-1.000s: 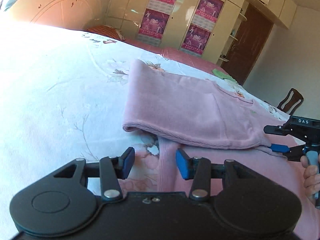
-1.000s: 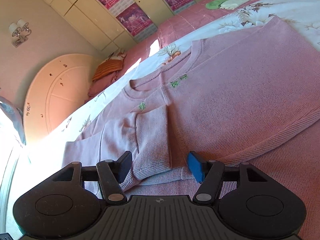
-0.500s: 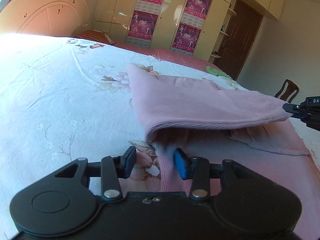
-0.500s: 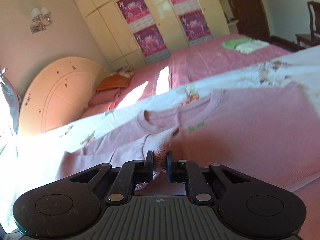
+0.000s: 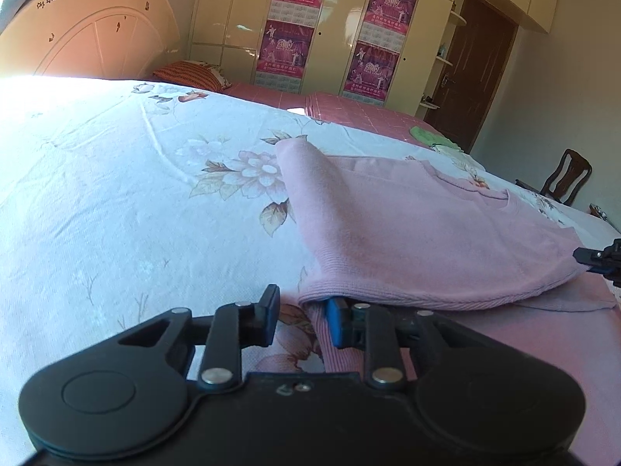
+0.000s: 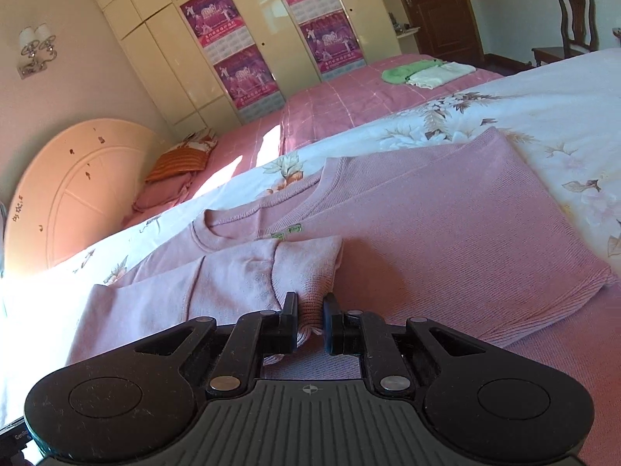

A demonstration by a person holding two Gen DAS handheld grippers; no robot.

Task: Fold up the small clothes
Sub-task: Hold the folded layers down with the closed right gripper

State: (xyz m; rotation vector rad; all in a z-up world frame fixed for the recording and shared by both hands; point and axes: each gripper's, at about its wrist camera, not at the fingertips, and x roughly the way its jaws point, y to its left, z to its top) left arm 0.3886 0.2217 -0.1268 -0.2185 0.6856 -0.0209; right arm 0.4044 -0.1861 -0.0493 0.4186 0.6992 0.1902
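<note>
A pink knit sweater [image 6: 446, 240] lies on a floral bedsheet [image 5: 116, 202], with its left sleeve folded across the chest. My right gripper [image 6: 310, 320] is shut on the sleeve cuff [image 6: 308, 291]. In the left wrist view the same sweater [image 5: 407, 233] is seen from its left side, and the right gripper's tip [image 5: 597, 258] shows at the far right edge. My left gripper [image 5: 300, 320] is open, low over the sheet at the sweater's folded edge, with its blue right pad [image 5: 335, 322] under the fabric edge.
A second bed with a pink checked cover [image 6: 349, 105] stands behind, with green and white folded clothes [image 6: 423, 72] on it. Cream wardrobes [image 5: 310, 31], a brown door [image 5: 477, 66] and a wooden chair [image 5: 566, 182] line the far side. A headboard [image 5: 89, 35] is at left.
My right gripper closed on the sleeve cuff and pulled it across the chest. My left gripper moved forward to the sweater's folded edge and stays open.
</note>
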